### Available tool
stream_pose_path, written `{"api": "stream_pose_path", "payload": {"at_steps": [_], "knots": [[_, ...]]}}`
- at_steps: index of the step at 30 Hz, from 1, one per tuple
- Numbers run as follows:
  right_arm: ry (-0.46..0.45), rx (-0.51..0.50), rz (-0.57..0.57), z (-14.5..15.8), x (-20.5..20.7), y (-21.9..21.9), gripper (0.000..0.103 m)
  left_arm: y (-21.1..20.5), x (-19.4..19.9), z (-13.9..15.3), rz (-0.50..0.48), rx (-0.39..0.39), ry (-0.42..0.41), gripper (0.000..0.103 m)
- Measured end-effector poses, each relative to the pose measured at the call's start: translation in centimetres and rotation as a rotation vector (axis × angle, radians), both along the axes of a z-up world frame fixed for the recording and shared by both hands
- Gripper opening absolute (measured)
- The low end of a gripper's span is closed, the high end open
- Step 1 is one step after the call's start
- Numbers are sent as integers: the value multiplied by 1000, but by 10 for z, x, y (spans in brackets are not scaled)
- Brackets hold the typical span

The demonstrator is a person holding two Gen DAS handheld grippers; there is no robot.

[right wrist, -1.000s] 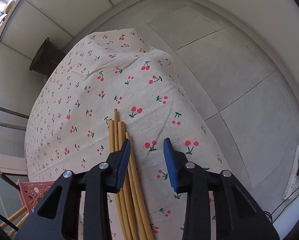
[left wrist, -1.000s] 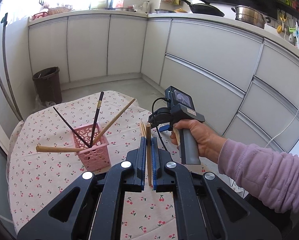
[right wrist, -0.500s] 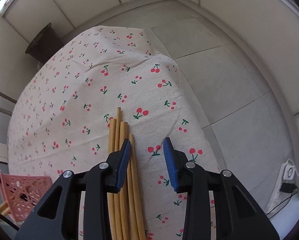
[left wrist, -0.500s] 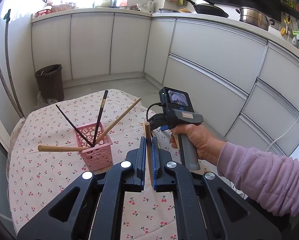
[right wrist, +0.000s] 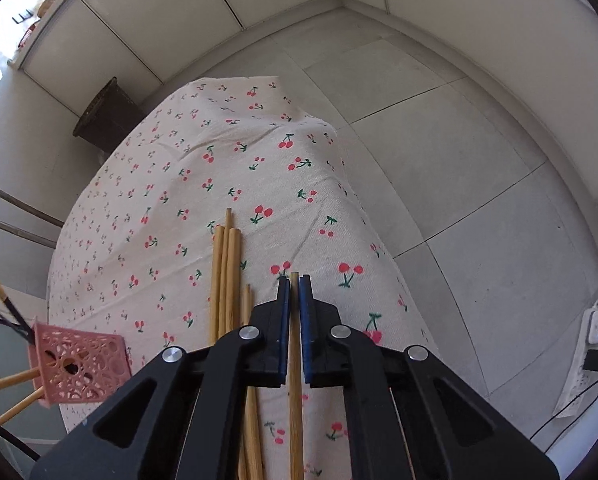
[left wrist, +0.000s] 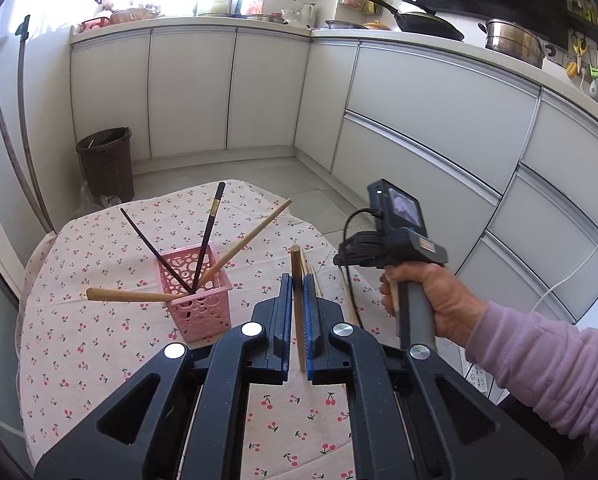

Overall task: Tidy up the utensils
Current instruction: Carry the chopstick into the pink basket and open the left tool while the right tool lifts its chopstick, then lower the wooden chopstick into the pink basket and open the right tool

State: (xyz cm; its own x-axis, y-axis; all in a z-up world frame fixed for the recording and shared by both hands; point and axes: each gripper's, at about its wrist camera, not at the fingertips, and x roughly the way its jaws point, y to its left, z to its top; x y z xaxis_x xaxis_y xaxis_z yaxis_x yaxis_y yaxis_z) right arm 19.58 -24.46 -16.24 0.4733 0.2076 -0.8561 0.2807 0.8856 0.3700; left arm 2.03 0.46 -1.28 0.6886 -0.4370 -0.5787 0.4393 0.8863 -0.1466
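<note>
A pink perforated basket [left wrist: 197,300] stands on the cherry-print tablecloth [left wrist: 99,340] and holds two black and two wooden chopsticks. It also shows in the right wrist view [right wrist: 81,368]. My left gripper [left wrist: 297,280] is shut on a wooden chopstick [left wrist: 297,276], held upright above the table, right of the basket. My right gripper [right wrist: 293,284] is shut on another wooden chopstick [right wrist: 295,380]. Several loose wooden chopsticks [right wrist: 225,280] lie on the cloth just left of it.
The table's far and right edges drop to a tiled floor [right wrist: 459,140]. A dark bin [left wrist: 107,160] stands by white cabinets [left wrist: 419,100]. A power strip [right wrist: 597,328] lies on the floor at the right.
My right gripper was open beside the loose chopsticks and has now shut on one and lifted slightly. My left gripper still holds its chopstick and has risen a little.
</note>
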Motion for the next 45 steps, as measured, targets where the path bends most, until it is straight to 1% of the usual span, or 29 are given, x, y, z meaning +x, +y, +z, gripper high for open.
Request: {"api": "stream_pose_path", "payload": {"at_steps": [3,6,11,15,19,22,28,31,34,36,39,40,41,42,43,45], "knots": [[-59,26,22,27,-25,4,5,2,-3,6,4,-17,-12,5],[-149,39,67,65,-52,10,5,5,-6,13,1,-42,-23,5],[-264,70,143,117,-93,22,5,9,-19,30,6,-47,-66,4],[-347,85,213,150,-113,34,5,16,-28,46,20,-59,-94,4],[-404,98,240,176,-125,40,5,30,-36,72,47,-99,-145,4],[-437,114,250,194,-126,40,5,40,-37,94,85,-118,-199,4],[-495,161,263,225,-126,38,5,56,-18,132,191,-153,-277,4],[-531,174,269,240,-127,38,5,59,-5,141,231,-166,-298,4],[-552,195,284,250,-127,41,5,57,8,143,275,-162,-319,4],[-563,197,288,254,-126,42,5,55,20,137,305,-148,-324,5],[-579,188,290,260,-121,46,5,56,43,117,339,-150,-279,6],[-583,183,290,261,-119,47,5,59,50,108,345,-156,-265,9],[-586,180,289,263,-116,49,5,63,58,98,355,-160,-234,15],[-588,180,290,263,-113,51,5,68,64,88,372,-169,-193,16],[-589,182,291,263,-111,52,5,74,67,82,389,-181,-166,16],[-593,180,294,263,-107,56,5,87,64,79,418,-208,-143,17]]}}
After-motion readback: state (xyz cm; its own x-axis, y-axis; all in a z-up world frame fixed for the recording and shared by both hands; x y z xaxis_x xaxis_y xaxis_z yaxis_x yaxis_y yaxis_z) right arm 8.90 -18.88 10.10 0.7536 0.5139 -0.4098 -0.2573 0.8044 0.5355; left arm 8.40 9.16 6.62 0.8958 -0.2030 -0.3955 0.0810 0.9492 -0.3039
